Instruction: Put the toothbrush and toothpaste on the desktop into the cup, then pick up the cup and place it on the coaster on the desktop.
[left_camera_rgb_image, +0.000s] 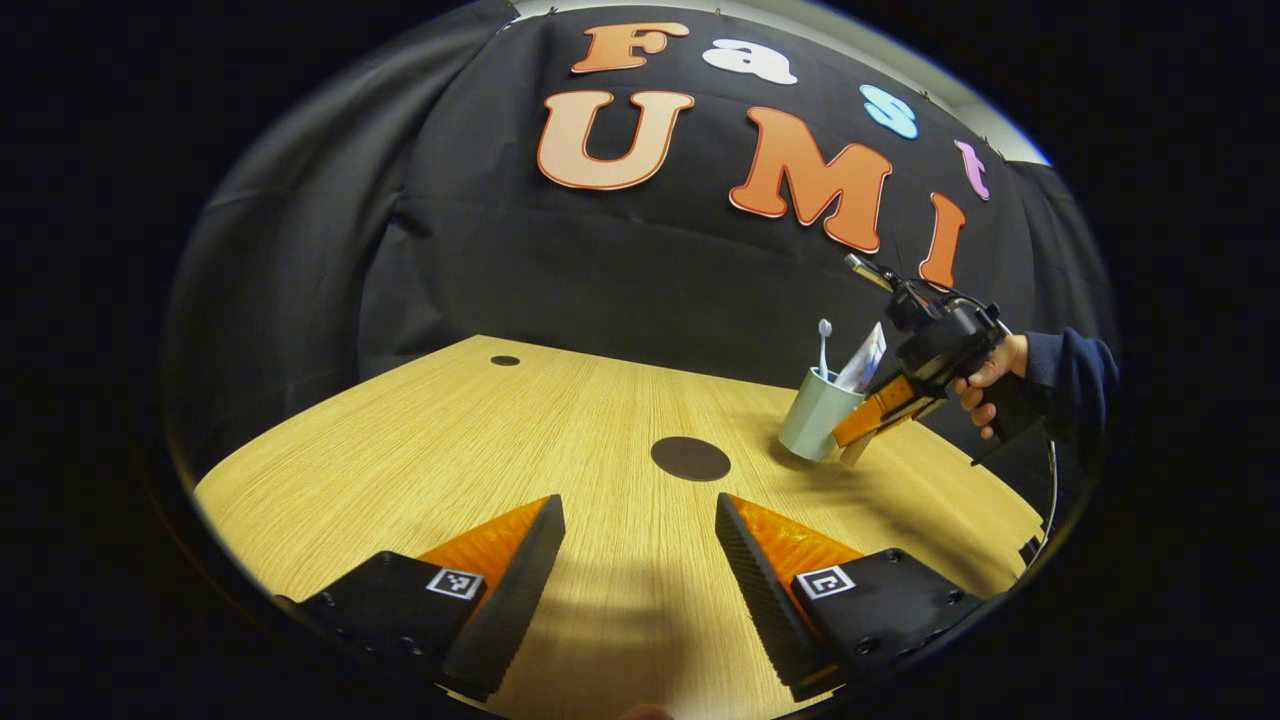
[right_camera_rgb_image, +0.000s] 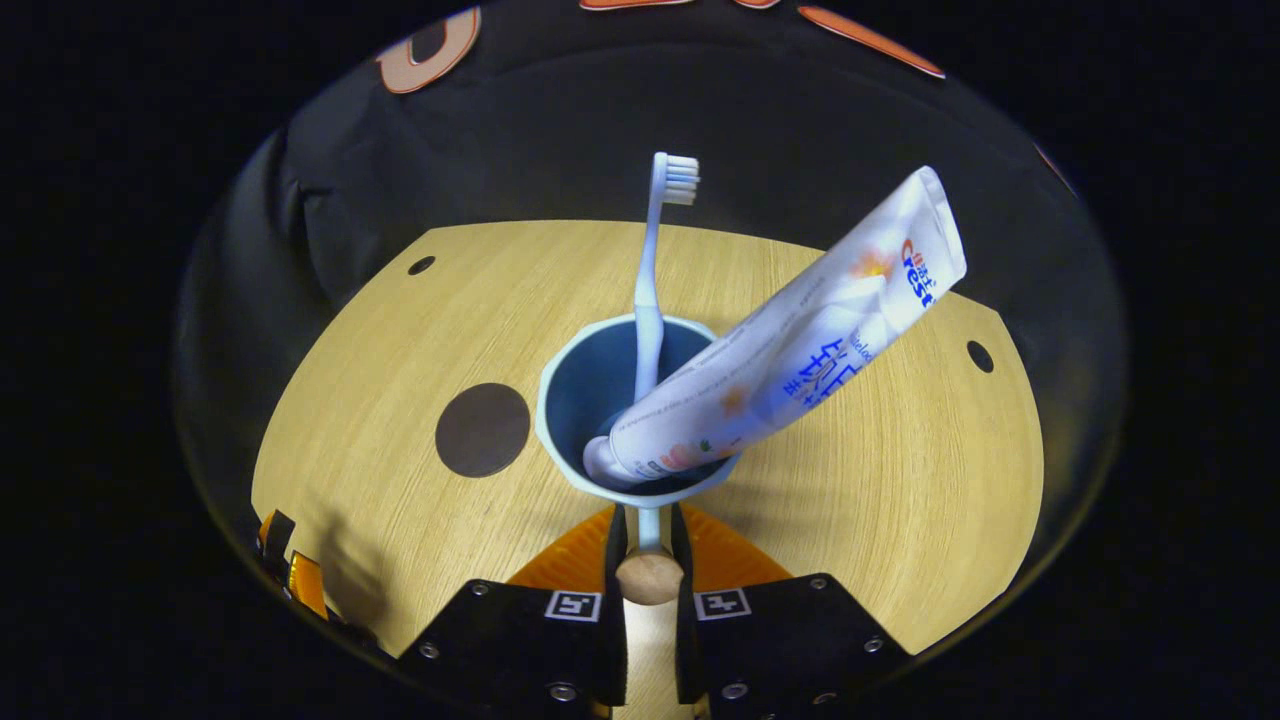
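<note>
A pale green-grey cup (left_camera_rgb_image: 812, 415) is tilted at the right of the table, seemingly just off the wood. A white toothbrush (left_camera_rgb_image: 824, 345) and a white toothpaste tube (left_camera_rgb_image: 865, 360) stand in it. My right gripper (left_camera_rgb_image: 868, 418), held by a hand in a dark sleeve (left_camera_rgb_image: 1070, 375), grips the cup's side. In the right gripper view, that gripper (right_camera_rgb_image: 648, 515) is shut on the cup's narrow handle (right_camera_rgb_image: 649, 575), and the cup (right_camera_rgb_image: 570, 400) holds the toothbrush (right_camera_rgb_image: 655, 250) and toothpaste (right_camera_rgb_image: 800, 350). The dark round coaster (left_camera_rgb_image: 690, 458) (right_camera_rgb_image: 482, 430) lies left of the cup. My left gripper (left_camera_rgb_image: 638, 500) is open and holds nothing, just short of the coaster.
The wooden table (left_camera_rgb_image: 450, 430) (right_camera_rgb_image: 900, 480) has small dark holes (left_camera_rgb_image: 505, 360) (right_camera_rgb_image: 980, 356) near its far edge. Black cloth walls close in behind. A part of the left gripper (right_camera_rgb_image: 290, 570) shows at the table's near-left edge.
</note>
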